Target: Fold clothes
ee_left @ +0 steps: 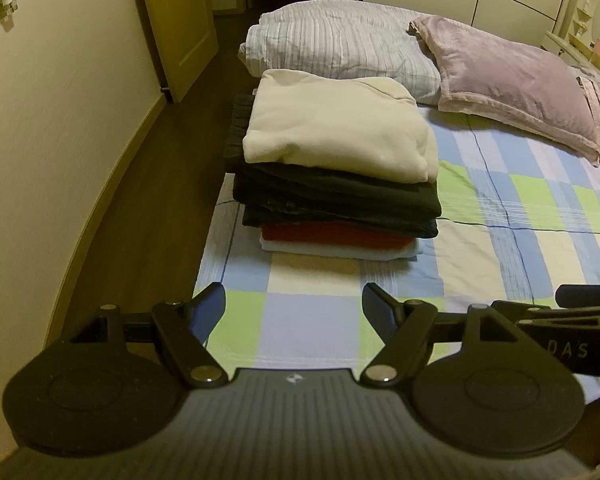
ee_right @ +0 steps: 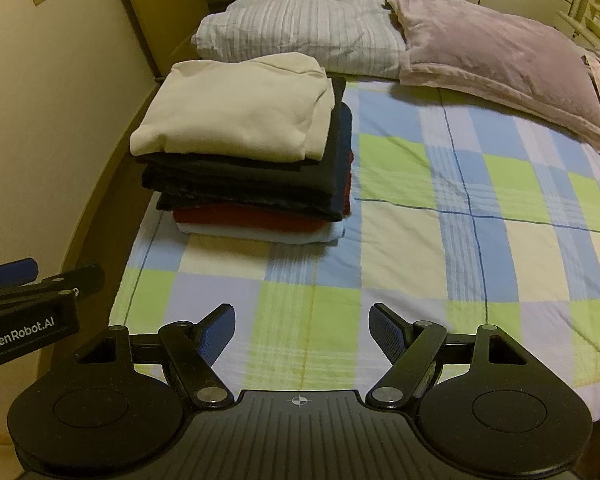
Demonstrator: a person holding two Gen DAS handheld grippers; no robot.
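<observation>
Left wrist view: ahead of both empty, spread tools, left tool [ee_left: 294, 304] and right tool [ee_right: 302, 324], folded clothes stack [ee_left: 336, 172] sits squared on the bed [ee_left: 500, 240].

**Bed clearance: right side open, left edge blocked**

Checked blue-green-cream bedsheet [ee_right: 440, 208] is bare from near edge through the middle and right. Tall stack of folded clothes [ee_right: 244, 152], cream on top, blocks the left edge. Striped grey pillow [ee_right: 300, 32] and mauve plush pillow [ee_right: 500, 68] close off the far edge.
</observation>
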